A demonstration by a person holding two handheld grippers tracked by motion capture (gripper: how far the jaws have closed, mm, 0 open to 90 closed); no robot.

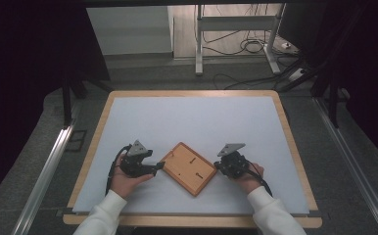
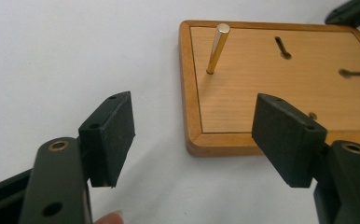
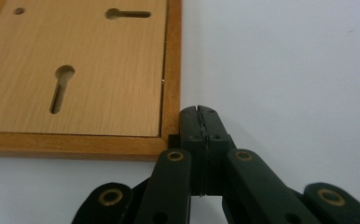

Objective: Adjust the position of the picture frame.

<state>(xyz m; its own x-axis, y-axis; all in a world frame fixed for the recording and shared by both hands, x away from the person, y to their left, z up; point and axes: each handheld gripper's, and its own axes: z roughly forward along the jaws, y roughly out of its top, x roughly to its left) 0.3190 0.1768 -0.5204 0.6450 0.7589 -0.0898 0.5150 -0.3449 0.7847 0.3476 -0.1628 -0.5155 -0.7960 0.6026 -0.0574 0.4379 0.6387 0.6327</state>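
High view has the wooden board (image 1: 187, 168) sitting between my grippers near the surface's front edge. Left gripper (image 2: 194, 135) gapes at its corner; right gripper (image 3: 200, 122), clenched on nothing, touches its corner. I'd brace right, then pinch slowly.

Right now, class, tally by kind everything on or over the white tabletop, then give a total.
Wooden board: 1
Brass pin standing in the board: 1
Handheld grippers: 2, the left gripper and the right gripper
Total: 4
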